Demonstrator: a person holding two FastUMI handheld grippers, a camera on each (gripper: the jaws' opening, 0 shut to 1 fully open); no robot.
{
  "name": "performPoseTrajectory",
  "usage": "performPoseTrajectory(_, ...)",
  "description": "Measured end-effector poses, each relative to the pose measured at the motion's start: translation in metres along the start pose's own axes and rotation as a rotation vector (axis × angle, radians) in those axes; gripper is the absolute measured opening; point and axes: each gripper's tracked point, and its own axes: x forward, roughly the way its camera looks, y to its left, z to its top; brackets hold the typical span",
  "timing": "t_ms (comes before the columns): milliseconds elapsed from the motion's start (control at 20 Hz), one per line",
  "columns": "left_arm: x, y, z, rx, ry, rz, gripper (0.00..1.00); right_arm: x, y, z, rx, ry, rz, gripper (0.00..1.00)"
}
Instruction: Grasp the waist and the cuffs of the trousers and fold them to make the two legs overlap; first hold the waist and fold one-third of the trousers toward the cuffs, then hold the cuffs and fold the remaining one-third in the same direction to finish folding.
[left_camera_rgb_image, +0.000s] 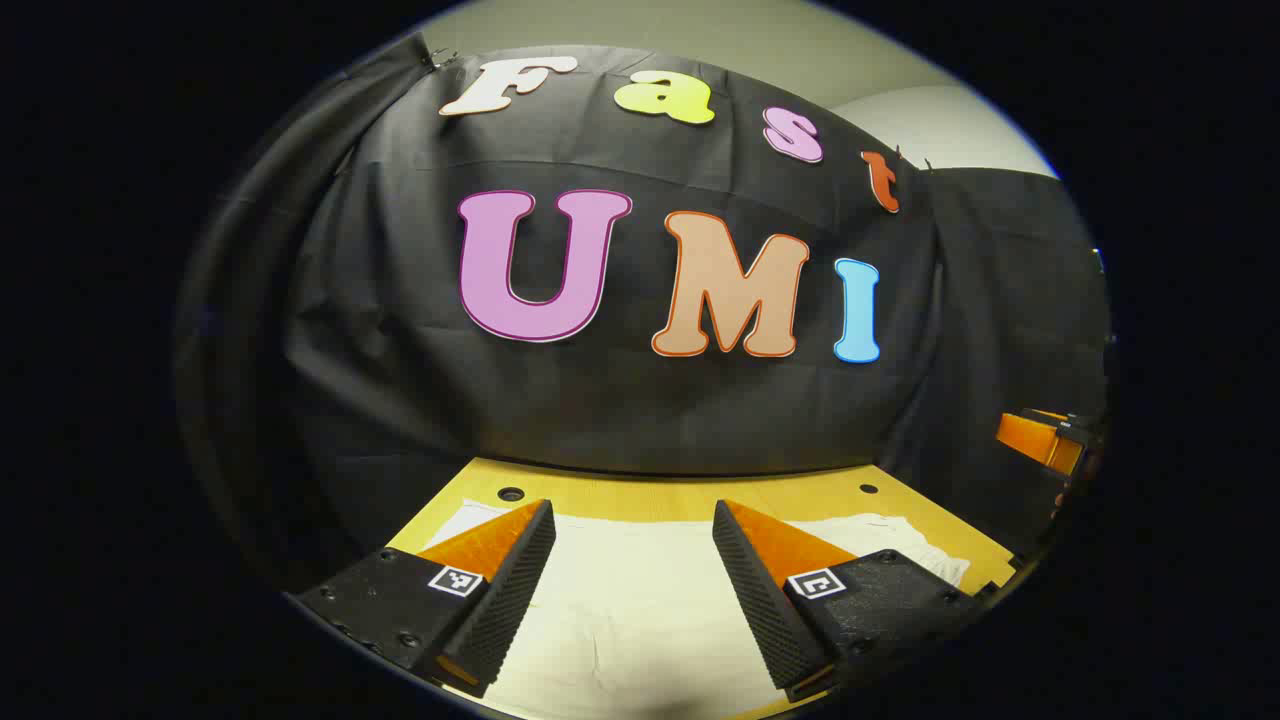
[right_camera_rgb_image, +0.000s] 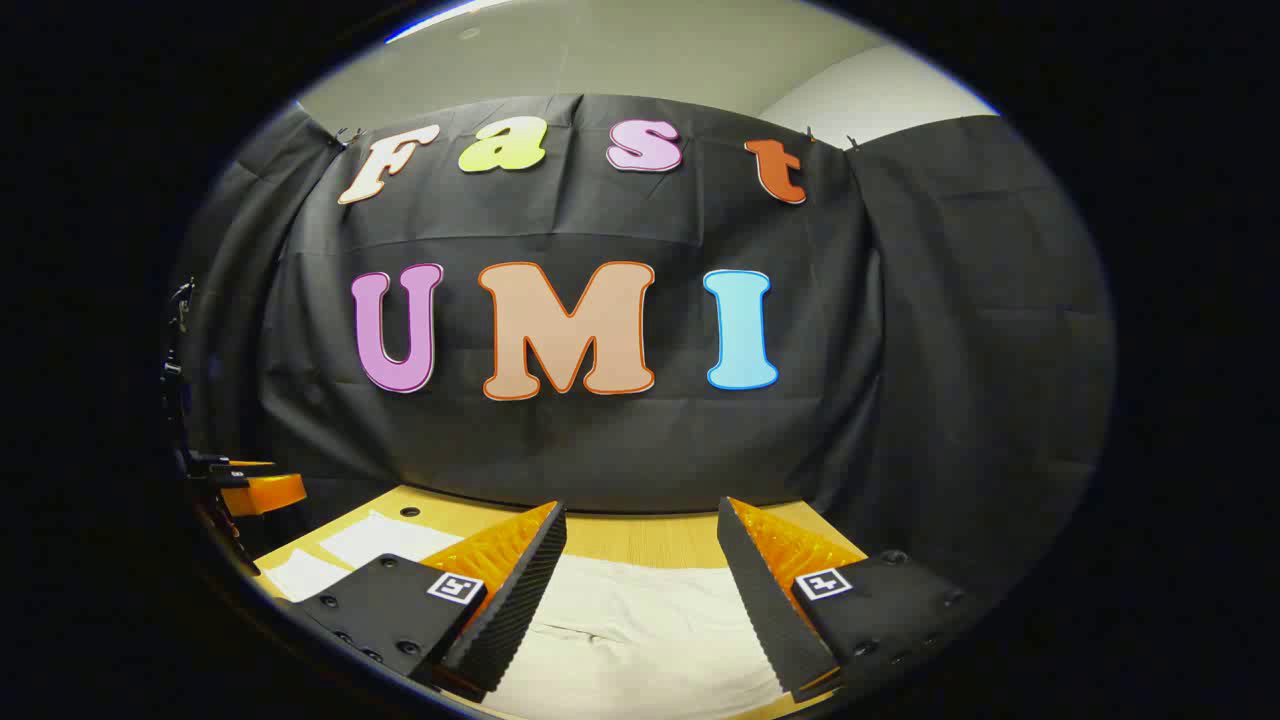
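The pale cream cloth trousers (left_camera_rgb_image: 640, 610) lie flat on the yellow wooden table (left_camera_rgb_image: 690, 497), spread wide so that the cloth runs under both tools. In the left gripper view they pass beneath and between the fingers, and their far edge stops short of the table's back rim, where a strip of bare wood and two small dark holes show. In the right gripper view the same trousers (right_camera_rgb_image: 640, 630) fill the ground between the fingers, with more pale cloth off to the left on the table (right_camera_rgb_image: 640, 535).

The left gripper (left_camera_rgb_image: 632, 585) has its jaws spread wide, with nothing between them; it looks out level over the garment, not down into it. The right gripper (right_camera_rgb_image: 640, 590) is likewise spread apart and empty. Both seem to be held side by side above the near part of the trousers, likely so that each can take one end of an edge.

At the right rim of the left gripper view, an orange and black piece of the other tool (left_camera_rgb_image: 1040, 437) juts in, which fits the two being held abreast and near each other.

Which part of the trousers lies under each tool, waist or cuff, I cannot tell: no waistband, seam or hem shows clearly in the cloth. By my judgement no fold has begun, since the cloth lies in one flat layer and neither tool grips it.
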Motion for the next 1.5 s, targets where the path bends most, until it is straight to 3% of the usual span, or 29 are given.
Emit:
performPoseTrajectory(700,-0.014,0.007,-0.013,-0.009,0.018,0.025,0.94,-0.01,0.013,-0.009,-0.001,0.032,0.037,0.97)
performPoseTrajectory(1050,-0.02,0.01,-0.022,0.037,0.035,0.024,0.94,-0.015,0.019,-0.017,-0.003,0.051,0.055,0.97)
performPoseTrajectory(1300,-0.024,0.009,-0.063,0.122,0.147,-0.077,0.94,-0.019,0.016,-0.03,-0.004,0.082,0.058,0.97)
performPoseTrajectory(1500,-0.038,0.009,-0.106,0.191,0.303,-0.225,0.95,-0.02,0.011,-0.04,0.003,0.102,0.055,0.97)
